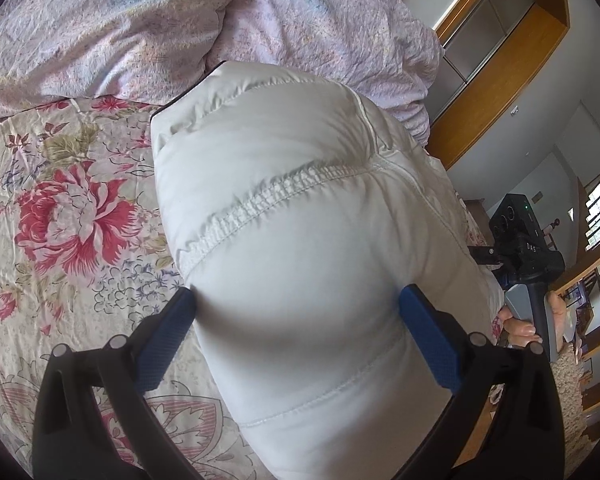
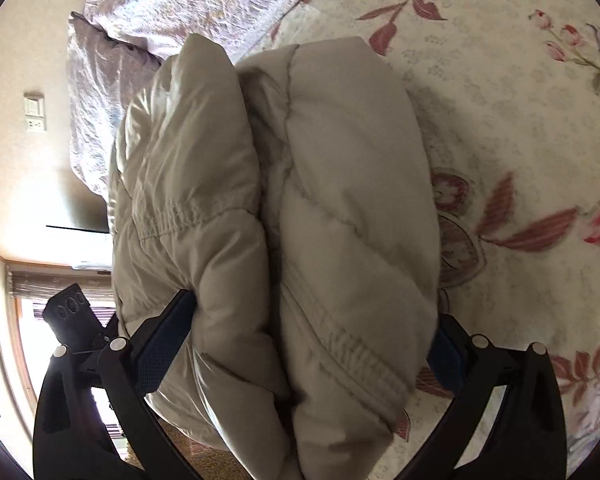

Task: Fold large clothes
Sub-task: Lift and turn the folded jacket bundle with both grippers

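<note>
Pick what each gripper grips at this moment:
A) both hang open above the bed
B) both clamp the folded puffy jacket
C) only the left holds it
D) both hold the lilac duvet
B: the left gripper and the right gripper each squeeze the bundled white puffer jacket between their blue pads.

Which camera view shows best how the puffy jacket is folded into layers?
The right wrist view: there the puffy jacket shows two stacked padded layers with a dark crease between them, squeezed between the right gripper pads. The left wrist view shows only one smooth quilted face of the jacket, clamped in the left gripper; no layers are visible.
</note>
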Demonstrator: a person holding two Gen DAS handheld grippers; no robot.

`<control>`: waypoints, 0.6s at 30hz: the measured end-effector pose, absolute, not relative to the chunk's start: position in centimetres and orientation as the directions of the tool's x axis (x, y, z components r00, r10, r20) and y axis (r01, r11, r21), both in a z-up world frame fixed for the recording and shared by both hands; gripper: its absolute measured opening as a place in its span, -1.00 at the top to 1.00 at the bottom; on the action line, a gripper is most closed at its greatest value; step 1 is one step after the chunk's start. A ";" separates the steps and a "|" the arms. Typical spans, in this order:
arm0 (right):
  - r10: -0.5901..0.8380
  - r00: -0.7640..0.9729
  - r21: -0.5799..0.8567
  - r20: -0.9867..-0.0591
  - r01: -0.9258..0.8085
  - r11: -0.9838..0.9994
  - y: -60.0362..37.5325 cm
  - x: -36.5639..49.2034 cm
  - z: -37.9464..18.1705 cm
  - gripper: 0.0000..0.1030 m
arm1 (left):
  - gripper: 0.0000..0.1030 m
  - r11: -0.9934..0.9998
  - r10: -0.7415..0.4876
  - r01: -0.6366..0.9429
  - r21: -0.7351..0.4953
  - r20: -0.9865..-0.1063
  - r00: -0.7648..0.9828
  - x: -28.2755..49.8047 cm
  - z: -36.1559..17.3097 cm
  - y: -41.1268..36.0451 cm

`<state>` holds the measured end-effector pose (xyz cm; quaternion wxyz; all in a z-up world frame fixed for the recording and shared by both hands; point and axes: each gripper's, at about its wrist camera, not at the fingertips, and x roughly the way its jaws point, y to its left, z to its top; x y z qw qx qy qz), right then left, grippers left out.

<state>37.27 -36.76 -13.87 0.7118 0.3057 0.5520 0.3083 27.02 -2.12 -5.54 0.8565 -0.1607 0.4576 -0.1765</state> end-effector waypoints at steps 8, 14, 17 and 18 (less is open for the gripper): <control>0.822 0.127 0.802 -0.555 -0.180 0.569 -34.8 38.0 -13.9 -0.97 | -0.97 0.883 -0.457 0.161 -0.441 -0.729 0.509 27.7 -5.8 -1.9; 0.837 0.129 0.819 -0.532 -0.169 0.548 -35.0 38.2 -14.5 -0.97 | -0.97 0.890 -0.445 0.163 -0.426 -0.730 0.519 27.8 -5.8 -2.0; 0.835 0.133 0.815 -0.534 -0.182 0.550 -35.4 38.2 -14.9 -0.97 | -0.97 0.895 -0.435 0.173 -0.410 -0.725 0.534 27.5 -5.7 -2.1; 0.837 0.133 0.814 -0.531 -0.193 0.548 -35.5 38.0 -15.0 -0.97 | -0.97 0.898 -0.431 0.177 -0.402 -0.725 0.537 27.5 -5.6 -2.2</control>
